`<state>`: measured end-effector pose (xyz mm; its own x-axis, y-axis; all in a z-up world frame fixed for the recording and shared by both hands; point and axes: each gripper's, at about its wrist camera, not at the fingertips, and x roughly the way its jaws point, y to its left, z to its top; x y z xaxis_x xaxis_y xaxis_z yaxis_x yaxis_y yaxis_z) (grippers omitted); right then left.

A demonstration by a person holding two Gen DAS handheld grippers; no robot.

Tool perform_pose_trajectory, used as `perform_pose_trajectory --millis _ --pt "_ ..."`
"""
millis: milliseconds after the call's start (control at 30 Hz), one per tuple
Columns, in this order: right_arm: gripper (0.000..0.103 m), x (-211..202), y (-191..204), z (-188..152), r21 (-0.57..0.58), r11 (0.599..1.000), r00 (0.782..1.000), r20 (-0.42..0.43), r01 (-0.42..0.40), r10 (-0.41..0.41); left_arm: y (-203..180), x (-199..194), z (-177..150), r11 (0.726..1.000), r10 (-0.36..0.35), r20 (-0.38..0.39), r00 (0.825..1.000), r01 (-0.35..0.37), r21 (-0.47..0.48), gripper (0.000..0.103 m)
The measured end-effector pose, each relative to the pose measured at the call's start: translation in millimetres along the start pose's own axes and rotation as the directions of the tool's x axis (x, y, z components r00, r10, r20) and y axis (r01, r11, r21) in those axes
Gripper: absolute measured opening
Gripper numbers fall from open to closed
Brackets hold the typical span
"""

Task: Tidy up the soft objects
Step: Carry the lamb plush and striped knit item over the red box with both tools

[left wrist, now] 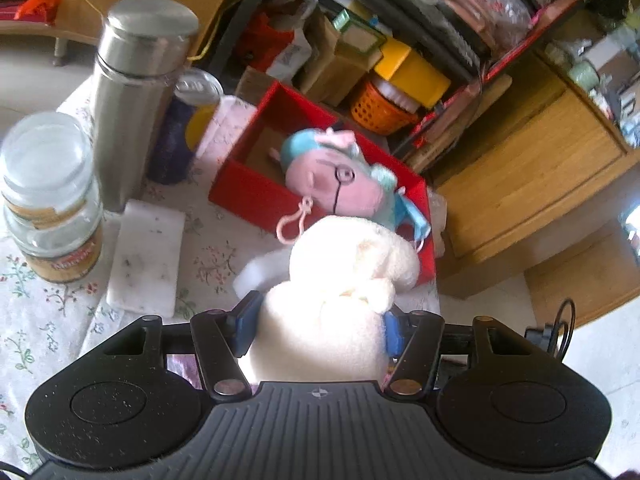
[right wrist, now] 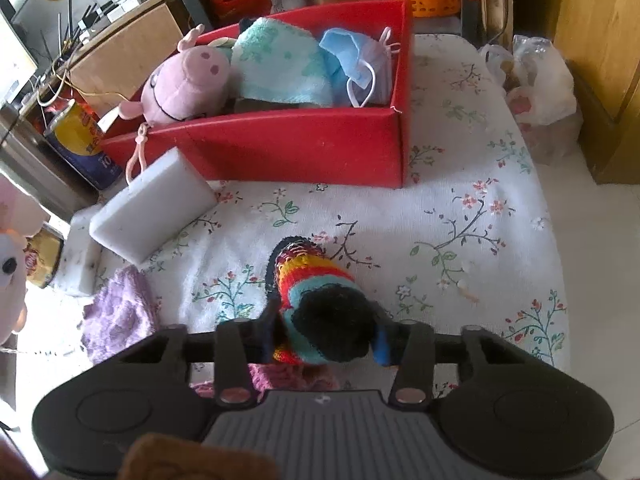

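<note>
My left gripper (left wrist: 318,322) is shut on a cream plush toy (left wrist: 340,280) and holds it above the table, just in front of the red box (left wrist: 248,196). The box holds a pink pig plush (left wrist: 336,184), a teal towel (right wrist: 280,64) and a blue face mask (right wrist: 356,64). My right gripper (right wrist: 324,340) is shut on a striped knitted sock (right wrist: 316,296) with a black toe, low over the floral tablecloth (right wrist: 460,240). A white sponge block (right wrist: 150,216) leans by the box. A purple cloth (right wrist: 120,316) lies at the left.
A steel flask (left wrist: 132,96), a glass jar (left wrist: 52,200), a blue and yellow can (right wrist: 84,140) and a white slab (left wrist: 148,256) stand left of the box. Plastic bags (right wrist: 536,88) lie past the table's right edge. Cluttered shelves and wooden cabinets stand behind.
</note>
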<state>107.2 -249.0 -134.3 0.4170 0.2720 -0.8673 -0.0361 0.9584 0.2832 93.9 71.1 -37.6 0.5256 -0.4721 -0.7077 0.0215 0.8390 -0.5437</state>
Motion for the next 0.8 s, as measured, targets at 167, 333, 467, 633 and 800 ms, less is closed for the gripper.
perform_pose_trajectory --millis 167,333,467,633,800 --pt "0.004 -15.5 -1.3 4.7 0.020 0.999 0.998 0.038 -0.044 0.043 5.5 -9.9 6.4 0.999 -0.010 0.040 0.999 0.012 -0.033 0.060" --pt "0.003 -37.6 -6.3 7.4 0.051 0.995 0.992 0.095 -0.090 0.085 2.9 -5.9 5.6 0.999 -0.009 0.026 1.000 0.010 -0.032 0.060" --pt "0.003 -46.7 -9.5 6.7 0.058 0.992 0.989 0.109 -0.111 0.105 -1.1 -3.4 4.1 1.000 -0.012 0.021 1.000 0.013 -0.018 0.061" --pt "0.003 -55.7 -13.2 5.6 0.068 0.989 0.985 0.124 -0.131 0.122 -3.3 -1.9 4.5 1.000 -0.015 0.021 1.000 0.015 -0.015 0.061" --pt "0.003 -69.3 -14.4 8.3 0.076 0.982 0.974 0.158 -0.173 0.160 -4.6 -4.2 5.5 1.000 -0.026 0.036 0.999 0.026 -0.012 0.061"
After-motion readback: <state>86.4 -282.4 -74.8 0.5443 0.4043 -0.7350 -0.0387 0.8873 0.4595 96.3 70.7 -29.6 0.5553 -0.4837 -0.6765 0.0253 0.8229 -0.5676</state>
